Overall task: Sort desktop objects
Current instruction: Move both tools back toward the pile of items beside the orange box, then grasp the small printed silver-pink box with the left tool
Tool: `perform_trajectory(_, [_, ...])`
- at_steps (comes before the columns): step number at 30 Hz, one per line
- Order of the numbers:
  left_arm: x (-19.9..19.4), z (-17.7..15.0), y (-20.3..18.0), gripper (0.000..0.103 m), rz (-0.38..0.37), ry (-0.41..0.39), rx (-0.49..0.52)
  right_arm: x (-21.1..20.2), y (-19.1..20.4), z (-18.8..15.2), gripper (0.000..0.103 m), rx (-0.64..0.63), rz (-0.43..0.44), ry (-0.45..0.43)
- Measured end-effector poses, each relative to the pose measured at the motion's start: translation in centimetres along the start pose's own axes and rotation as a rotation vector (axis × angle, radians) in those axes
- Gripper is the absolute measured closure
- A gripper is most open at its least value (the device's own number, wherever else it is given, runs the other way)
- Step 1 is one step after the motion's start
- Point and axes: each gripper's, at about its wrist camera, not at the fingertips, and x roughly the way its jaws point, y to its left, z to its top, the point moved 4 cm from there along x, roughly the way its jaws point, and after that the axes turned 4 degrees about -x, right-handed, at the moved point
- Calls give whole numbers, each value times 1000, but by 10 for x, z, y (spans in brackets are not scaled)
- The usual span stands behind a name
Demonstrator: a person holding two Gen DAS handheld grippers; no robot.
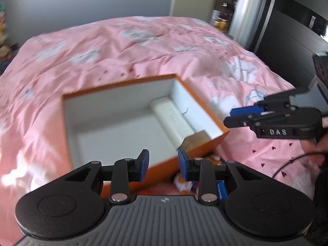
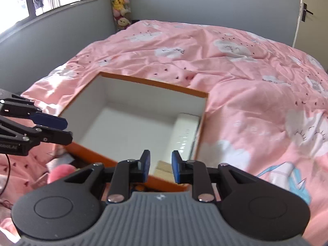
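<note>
Bedding in pink with white cloud prints covers the bed (image 1: 127,47), which fills most of both views. On it sits an open orange box (image 1: 196,94) with white inner walls, lying near both cameras. Inside, along the box's right wall, lies a long white carton (image 1: 172,116), and a small brown cardboard box (image 1: 194,139) sits in the near right corner; the right wrist view shows only a sliver of that cardboard box between its own jaws.

The left gripper (image 1: 163,165) hangs over the near edge of the orange box, its blue-padded jaws set at a narrow gap with nothing between them. The right gripper (image 2: 160,167) hangs over the same near edge, jaws likewise narrowly apart and holding nothing. No earlier picture is given to compare.

Each view catches the other tool from the side: the right one enters the left wrist view at the right edge, just beyond the box's right corner; the left one enters the right wrist view at the left edge, near the box's left corner.

Only the left wrist view shows an orange-and-white packet (image 1: 184,182) and a blue item lying below the box's near wall. Only the right wrist view shows a pink round object (image 2: 59,173) at near left, a window at far left, and plush toys (image 2: 121,6) stacked in the far corner.
</note>
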Motion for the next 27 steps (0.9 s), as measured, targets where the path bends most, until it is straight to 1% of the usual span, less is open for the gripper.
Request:
perform_trajectory(4, [-6, -22, 11, 68, 82, 28, -71, -6, 30, -16, 78, 33, 48, 4])
perform_trajectory(6, [-6, -31, 14, 68, 109, 52, -93, -5, 43, -26, 78, 49, 66, 13])
perform_trajectory(10, [-1, -53, 13, 68, 119, 102, -114, 5, 69, -46, 78, 81, 126, 60])
perform_trajectory(12, [0, -63, 16, 68, 124, 116, -126, 12, 81, -55, 75, 90, 157, 86])
perform_trajectory(14, [1, -72, 21, 68, 133, 121, -135, 17, 92, -62, 72, 88, 170, 107])
perform_trajectory(17, [-3, -83, 33, 68, 152, 134, -153, 25, 105, -71, 72, 73, 175, 143])
perform_trajectory(23, [-13, -102, 47, 68, 140, 171, -184, 34, 126, -84, 72, 24, 218, 201])
perform_trajectory(27, [-16, -110, 55, 68, 141, 176, -208, 39, 133, -91, 72, 8, 226, 228])
